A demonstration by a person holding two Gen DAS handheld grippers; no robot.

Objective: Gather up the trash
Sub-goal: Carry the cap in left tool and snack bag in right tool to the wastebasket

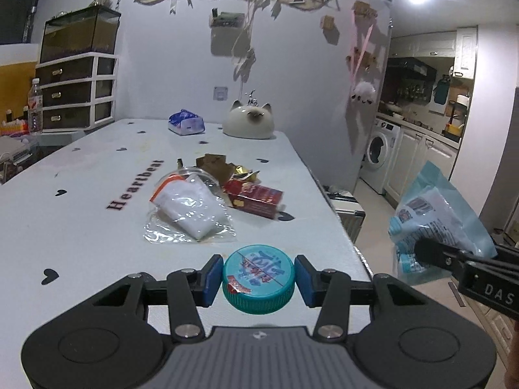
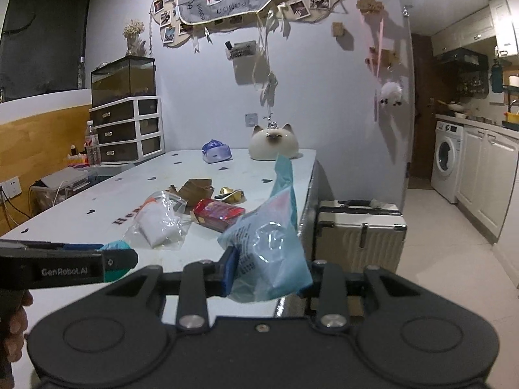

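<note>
Teal and round, a lid (image 1: 259, 278) sits clamped between the blue pads of the left gripper (image 1: 259, 279), just above the near edge of the white worktop (image 1: 81, 227). The right gripper (image 2: 266, 275) pinches a pale blue plastic pouch (image 2: 269, 246) off the worktop's right side; its far pad is hidden, probably pressing too. A clear bag (image 1: 191, 210) and red carton (image 1: 256, 199) lie mid-worktop.

Background, non-task items: cat-shaped ceramic ornament (image 2: 274, 142) at far end of the table (image 1: 81, 227), tissue pack (image 2: 216, 151) just beside it. Drawer unit (image 2: 129, 129) at far left, glass tank (image 2: 123, 79) on top; water bottle (image 2: 92, 144) nearby. Suitcase (image 2: 360, 235) beside table edge. Washing machine (image 2: 447, 160) under kitchen counter.
</note>
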